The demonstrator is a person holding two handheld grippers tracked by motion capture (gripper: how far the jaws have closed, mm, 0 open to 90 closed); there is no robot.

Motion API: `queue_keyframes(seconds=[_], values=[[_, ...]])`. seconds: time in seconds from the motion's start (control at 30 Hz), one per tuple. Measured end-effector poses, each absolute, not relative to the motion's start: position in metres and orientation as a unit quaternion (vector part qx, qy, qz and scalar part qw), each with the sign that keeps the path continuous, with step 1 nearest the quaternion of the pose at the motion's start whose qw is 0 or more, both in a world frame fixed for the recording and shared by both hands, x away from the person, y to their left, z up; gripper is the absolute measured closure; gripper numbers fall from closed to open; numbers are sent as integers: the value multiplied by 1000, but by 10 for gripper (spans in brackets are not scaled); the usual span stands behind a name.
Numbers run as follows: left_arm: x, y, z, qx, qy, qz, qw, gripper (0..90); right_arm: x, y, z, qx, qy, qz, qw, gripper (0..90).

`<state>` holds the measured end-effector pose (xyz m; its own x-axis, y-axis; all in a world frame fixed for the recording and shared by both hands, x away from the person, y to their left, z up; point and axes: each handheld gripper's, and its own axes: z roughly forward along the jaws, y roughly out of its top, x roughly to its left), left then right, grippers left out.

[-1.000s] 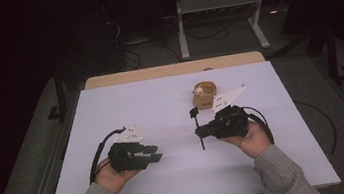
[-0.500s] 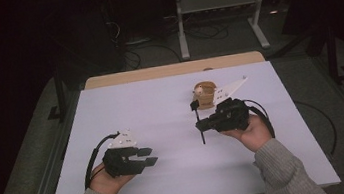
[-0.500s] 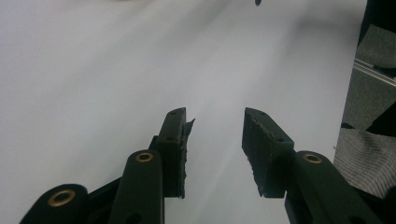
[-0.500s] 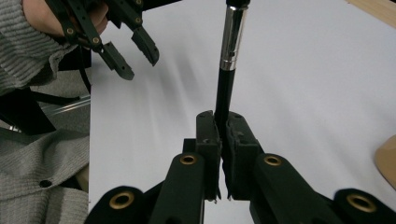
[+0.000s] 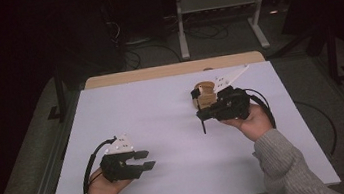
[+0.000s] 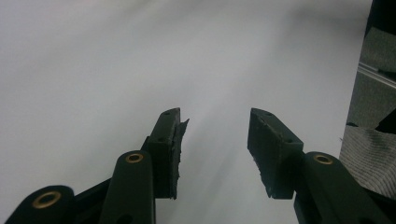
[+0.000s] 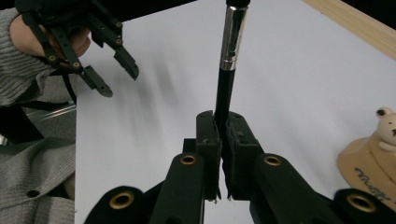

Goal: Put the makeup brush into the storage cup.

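A thin black rod with a silver metal band stands straight up between the jaws of my right gripper, which is shut on its lower part. In the high view my right gripper holds the rod at the right middle of the white table, just in front of a tan holder with a small bear figure. The bear holder lies to the right of the jaws. My left gripper rests near the front left, open, jaws pointing right. Nothing sits between its jaws.
A wooden strip runs along the table's far edge. Beyond it, a metal stand and cables lie on the dark floor. The left hand and its gripper appear at the upper left of the right gripper view.
My right gripper has carried the rod a little farther away, up to the bear holder. My left gripper has drawn back toward the front left of the table.
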<state>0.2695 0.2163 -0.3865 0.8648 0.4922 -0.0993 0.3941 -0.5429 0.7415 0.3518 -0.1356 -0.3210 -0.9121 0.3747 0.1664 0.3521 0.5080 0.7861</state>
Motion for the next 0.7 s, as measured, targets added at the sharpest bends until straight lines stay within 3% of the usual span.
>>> queue_keyframes(seconds=[0.7], values=[[265, 222, -393, 879, 261, 71, 392, 524, 378, -149, -300, 232, 857, 458, 36, 843]])
